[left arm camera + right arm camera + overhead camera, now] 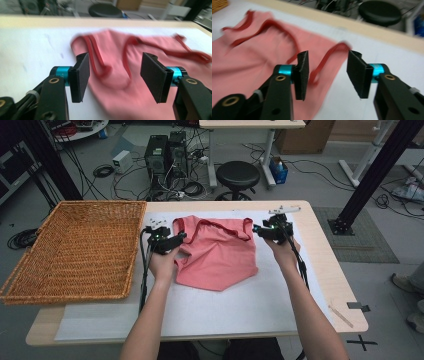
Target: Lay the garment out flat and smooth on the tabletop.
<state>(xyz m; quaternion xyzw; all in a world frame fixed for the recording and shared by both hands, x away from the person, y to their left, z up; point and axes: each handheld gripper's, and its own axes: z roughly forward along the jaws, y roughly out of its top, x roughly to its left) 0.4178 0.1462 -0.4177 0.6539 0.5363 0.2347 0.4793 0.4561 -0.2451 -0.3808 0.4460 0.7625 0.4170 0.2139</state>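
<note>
Pink top [117, 82] is all smeared with blur in both gripper views, can't make out the strap [325, 62] edges. Basket [75, 250] hangs off the table, and the stool [379, 12] is fuzzy too.

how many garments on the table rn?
1: a pink tank top on the white mat, between the left gripper and right gripper. Basket looks empty.

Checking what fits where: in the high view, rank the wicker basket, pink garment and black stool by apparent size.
1. wicker basket, largest.
2. pink garment.
3. black stool, smallest, though it stands farther from the camera, so its true size is unsure.
</note>
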